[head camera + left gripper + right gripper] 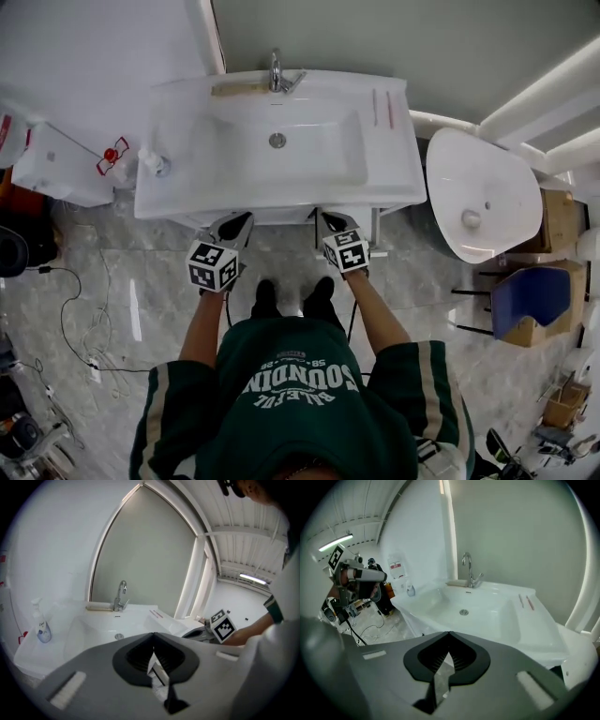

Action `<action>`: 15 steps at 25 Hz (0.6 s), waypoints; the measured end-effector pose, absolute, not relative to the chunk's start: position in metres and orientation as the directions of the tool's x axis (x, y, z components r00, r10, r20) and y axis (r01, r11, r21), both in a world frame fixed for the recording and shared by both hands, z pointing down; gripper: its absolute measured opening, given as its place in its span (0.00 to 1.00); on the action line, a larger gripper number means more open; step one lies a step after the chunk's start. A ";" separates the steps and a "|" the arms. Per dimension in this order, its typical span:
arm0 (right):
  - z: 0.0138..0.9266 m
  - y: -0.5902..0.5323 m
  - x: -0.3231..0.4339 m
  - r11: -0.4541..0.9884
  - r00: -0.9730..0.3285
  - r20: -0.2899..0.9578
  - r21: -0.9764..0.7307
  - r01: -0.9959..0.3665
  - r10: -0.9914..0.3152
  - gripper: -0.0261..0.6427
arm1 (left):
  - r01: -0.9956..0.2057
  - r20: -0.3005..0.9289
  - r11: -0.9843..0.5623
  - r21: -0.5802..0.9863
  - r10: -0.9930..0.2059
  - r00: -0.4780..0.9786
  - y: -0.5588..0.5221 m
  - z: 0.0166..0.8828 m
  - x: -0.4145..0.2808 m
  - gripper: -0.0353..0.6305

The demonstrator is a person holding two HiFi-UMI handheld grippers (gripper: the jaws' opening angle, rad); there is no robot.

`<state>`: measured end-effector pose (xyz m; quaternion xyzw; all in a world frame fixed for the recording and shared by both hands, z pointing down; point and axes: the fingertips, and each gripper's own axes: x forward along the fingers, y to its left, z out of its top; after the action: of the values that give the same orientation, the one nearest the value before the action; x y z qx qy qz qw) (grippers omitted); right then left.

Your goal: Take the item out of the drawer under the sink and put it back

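Observation:
From the head view I look down on a white sink vanity (173, 192) with a chrome faucet (276, 73). The drawer under it and the item are hidden below the basin top. My left gripper (237, 225) and right gripper (335, 225) are held side by side at the sink's front edge, pointing toward it. In the left gripper view the jaws of the left gripper (153, 634) meet at their tips with nothing between them. The right gripper (449, 633) is likewise shut and empty, above the basin's front rim.
A soap bottle (150, 161) stands on the sink's left corner, and two thin red sticks (382, 108) lie on its right side. A white box (56, 164) stands to the left, a white oval fixture (483, 192) and a blue chair (530, 295) to the right. Cables (84, 328) run over the floor.

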<state>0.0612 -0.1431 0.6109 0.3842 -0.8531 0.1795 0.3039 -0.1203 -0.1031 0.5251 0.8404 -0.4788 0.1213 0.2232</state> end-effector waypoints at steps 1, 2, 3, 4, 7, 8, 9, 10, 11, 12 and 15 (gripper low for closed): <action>0.597 -0.147 0.057 0.638 -0.528 0.630 -0.067 -0.767 -0.569 0.04 | -0.858 0.405 -0.449 0.251 -0.756 0.514 -0.106 0.518 -0.123 0.13; 0.582 -0.151 0.053 0.634 -0.536 0.603 -0.065 -0.771 -0.591 0.04 | -0.856 0.390 -0.456 0.244 -0.762 0.517 -0.110 0.511 -0.126 0.13; 0.568 -0.155 0.049 0.627 -0.545 0.574 -0.068 -0.776 -0.611 0.04 | -0.853 0.373 -0.463 0.240 -0.768 0.521 -0.113 0.503 -0.128 0.13; 0.555 -0.158 0.047 0.619 -0.553 0.546 -0.077 -0.782 -0.630 0.04 | -0.850 0.353 -0.470 0.238 -0.773 0.527 -0.115 0.495 -0.130 0.13; 0.516 -0.163 0.041 0.601 -0.568 0.459 -0.089 -0.794 -0.683 0.04 | -0.841 0.304 -0.494 0.219 -0.785 0.540 -0.119 0.471 -0.135 0.13; 0.503 -0.166 0.039 0.598 -0.570 0.429 -0.084 -0.797 -0.701 0.04 | -0.840 0.291 -0.500 0.211 -0.788 0.542 -0.121 0.463 -0.138 0.13; 0.489 -0.168 0.038 0.594 -0.571 0.397 -0.077 -0.801 -0.719 0.04 | -0.839 0.277 -0.505 0.203 -0.792 0.544 -0.123 0.456 -0.141 0.13; 0.477 -0.170 0.036 0.590 -0.571 0.363 -0.071 -0.805 -0.736 0.04 | -0.838 0.265 -0.509 0.196 -0.796 0.545 -0.126 0.449 -0.144 0.13; 0.464 -0.172 0.035 0.584 -0.571 0.326 -0.067 -0.809 -0.753 0.04 | -0.838 0.254 -0.512 0.188 -0.799 0.545 -0.128 0.443 -0.148 0.13; 0.452 -0.173 0.034 0.578 -0.570 0.288 -0.066 -0.813 -0.770 0.04 | -0.838 0.245 -0.515 0.182 -0.802 0.545 -0.130 0.439 -0.151 0.13; 0.423 -0.171 0.033 0.554 -0.555 0.192 -0.068 -0.830 -0.809 0.04 | -0.836 0.231 -0.521 0.170 -0.804 0.548 -0.132 0.431 -0.159 0.13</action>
<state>0.0331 -0.1709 0.4233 0.4663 -0.8786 0.0757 0.0693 -0.1591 -0.1320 0.4311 0.8699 -0.4713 0.0618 0.1313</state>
